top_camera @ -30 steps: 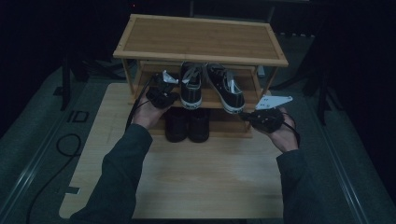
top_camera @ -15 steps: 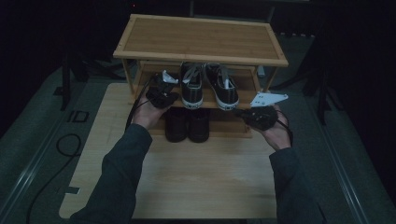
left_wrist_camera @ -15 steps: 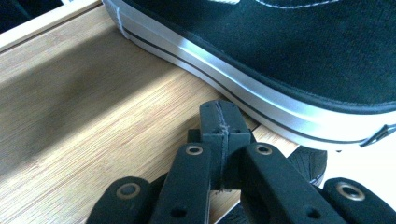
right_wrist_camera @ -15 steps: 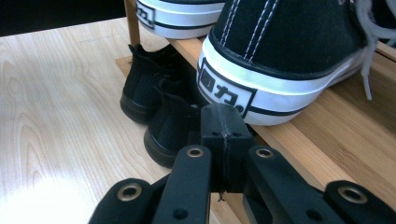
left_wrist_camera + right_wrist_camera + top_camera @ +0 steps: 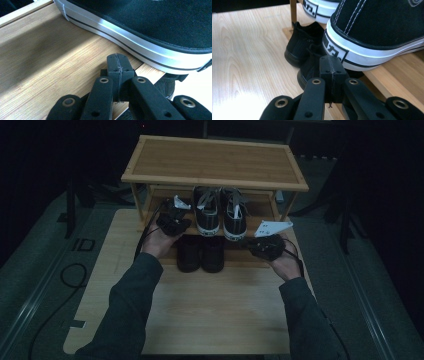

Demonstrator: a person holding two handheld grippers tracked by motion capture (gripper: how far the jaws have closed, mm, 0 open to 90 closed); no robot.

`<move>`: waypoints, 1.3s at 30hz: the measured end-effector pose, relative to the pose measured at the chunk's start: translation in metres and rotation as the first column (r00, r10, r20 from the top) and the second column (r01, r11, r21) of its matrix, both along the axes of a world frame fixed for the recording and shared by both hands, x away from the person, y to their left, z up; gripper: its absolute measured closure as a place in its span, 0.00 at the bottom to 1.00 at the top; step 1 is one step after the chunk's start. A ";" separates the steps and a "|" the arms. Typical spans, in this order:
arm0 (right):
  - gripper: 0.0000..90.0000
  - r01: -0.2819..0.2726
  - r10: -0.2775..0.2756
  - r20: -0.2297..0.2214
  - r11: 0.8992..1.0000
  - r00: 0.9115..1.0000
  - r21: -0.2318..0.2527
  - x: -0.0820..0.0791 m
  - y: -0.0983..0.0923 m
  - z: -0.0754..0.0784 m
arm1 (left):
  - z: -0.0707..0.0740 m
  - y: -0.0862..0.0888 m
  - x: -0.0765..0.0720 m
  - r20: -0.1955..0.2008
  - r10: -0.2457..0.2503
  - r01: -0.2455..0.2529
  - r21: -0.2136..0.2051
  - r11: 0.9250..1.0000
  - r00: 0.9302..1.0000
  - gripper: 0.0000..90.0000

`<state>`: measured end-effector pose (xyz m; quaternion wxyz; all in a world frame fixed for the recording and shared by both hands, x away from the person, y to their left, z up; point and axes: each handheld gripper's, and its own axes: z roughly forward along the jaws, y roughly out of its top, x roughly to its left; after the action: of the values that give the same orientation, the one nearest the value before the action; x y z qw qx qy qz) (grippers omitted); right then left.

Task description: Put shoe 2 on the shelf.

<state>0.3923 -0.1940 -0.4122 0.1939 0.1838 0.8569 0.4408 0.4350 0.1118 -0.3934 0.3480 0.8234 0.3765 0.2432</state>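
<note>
Since a second ago you've brought your right tongs [image 5: 263, 246] up and inward toward the right sneaker [image 5: 234, 217]; your left tongs [image 5: 172, 220] stayed beside the left sneaker [image 5: 207, 215]. Both tongs are clenched on nothing, likely flanking the pair to handle it. Black canvas sneakers with glossy white rubber sidewalls sit on the bamboo rack's [image 5: 215, 165] middle shelf, above two black knit shoes [image 5: 200, 253] on the pale wooden surface [image 5: 215, 315].

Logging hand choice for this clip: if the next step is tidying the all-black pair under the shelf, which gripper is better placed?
Probably right. The right gripper, shut and empty, sits low beside the all-black pair; the left gripper is up at the sneakers' shelf.
</note>
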 end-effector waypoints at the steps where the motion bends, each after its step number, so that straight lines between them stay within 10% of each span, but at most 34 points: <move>1: 1.00 0.003 -0.003 0.000 1.000 1.000 0.001 0.000 0.000 -0.001 | 0.000 0.000 0.000 0.000 0.000 0.000 0.001 1.000 1.000 1.00; 39: 1.00 0.061 -0.061 0.035 0.998 0.998 0.000 0.005 0.007 0.004 | 0.003 0.004 -0.001 0.001 0.012 -0.012 0.049 0.999 1.000 1.00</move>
<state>0.3972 -0.1874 -0.4080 0.2221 0.2019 0.8478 0.4372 0.4338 0.1161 -0.3905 0.3263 0.8294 0.3751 0.2548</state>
